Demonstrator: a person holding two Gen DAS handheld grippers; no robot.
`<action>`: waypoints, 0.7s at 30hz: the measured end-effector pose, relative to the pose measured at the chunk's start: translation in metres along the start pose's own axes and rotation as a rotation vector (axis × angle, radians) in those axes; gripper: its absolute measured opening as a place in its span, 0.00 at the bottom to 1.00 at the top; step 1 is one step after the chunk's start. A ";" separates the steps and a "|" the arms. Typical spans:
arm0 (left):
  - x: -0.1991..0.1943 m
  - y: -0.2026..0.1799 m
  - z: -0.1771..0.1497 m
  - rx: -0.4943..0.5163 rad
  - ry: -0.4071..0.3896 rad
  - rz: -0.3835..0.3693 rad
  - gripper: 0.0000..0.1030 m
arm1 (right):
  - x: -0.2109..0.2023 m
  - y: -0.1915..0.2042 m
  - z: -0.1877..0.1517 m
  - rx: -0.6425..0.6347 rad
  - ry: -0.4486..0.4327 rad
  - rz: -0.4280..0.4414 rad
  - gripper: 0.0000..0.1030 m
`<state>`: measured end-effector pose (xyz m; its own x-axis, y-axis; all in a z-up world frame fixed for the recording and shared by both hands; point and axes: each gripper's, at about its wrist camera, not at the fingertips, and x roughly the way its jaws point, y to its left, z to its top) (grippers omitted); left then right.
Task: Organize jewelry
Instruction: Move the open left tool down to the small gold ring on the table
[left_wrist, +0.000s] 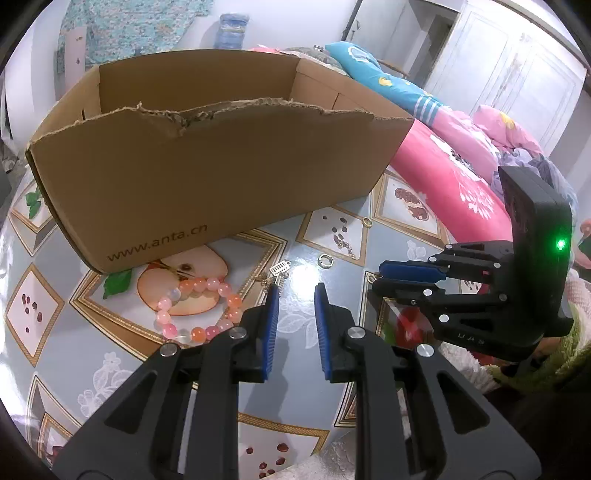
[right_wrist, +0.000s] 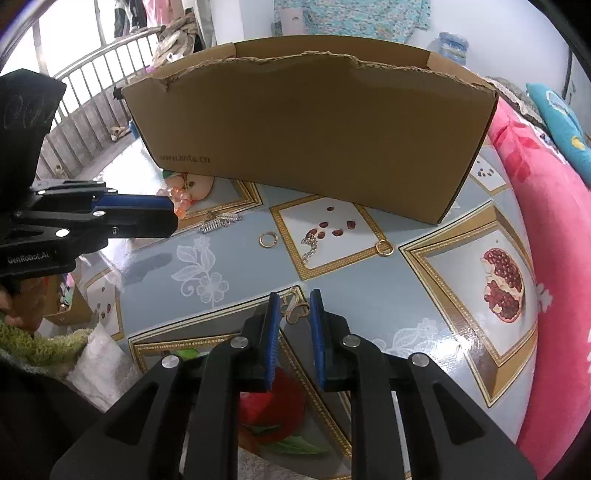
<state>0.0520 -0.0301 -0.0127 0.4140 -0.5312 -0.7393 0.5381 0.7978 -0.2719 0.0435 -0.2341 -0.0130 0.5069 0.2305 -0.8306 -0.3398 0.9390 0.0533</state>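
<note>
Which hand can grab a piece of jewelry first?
The right one, probably. The right tool already has a small gold pendant between its fingers on the table. The left tool has only bare tablecloth between its fingers; the pink bead bracelet lies off to its side.

Cardboard box (right_wrist: 310, 133) walls off the far table (right_wrist: 229, 266); nearer tabletop lies open.

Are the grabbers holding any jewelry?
Left gripper: nothing. The right gripper's jaws flank the gold ornament's two sides on the table; whether they pinch it yet cannot be told.
</note>
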 end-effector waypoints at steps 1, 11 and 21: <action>0.000 0.001 0.000 -0.003 0.002 0.001 0.18 | -0.001 -0.001 0.000 0.005 0.000 0.007 0.16; 0.013 -0.014 0.016 0.055 -0.002 -0.024 0.18 | -0.010 -0.022 0.006 0.083 -0.050 -0.031 0.16; 0.059 -0.073 0.046 0.280 0.015 -0.063 0.27 | -0.026 -0.067 -0.001 0.211 -0.110 -0.078 0.16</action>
<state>0.0705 -0.1327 -0.0081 0.3638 -0.5713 -0.7357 0.7449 0.6526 -0.1385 0.0523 -0.3034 0.0049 0.6119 0.1708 -0.7723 -0.1290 0.9849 0.1156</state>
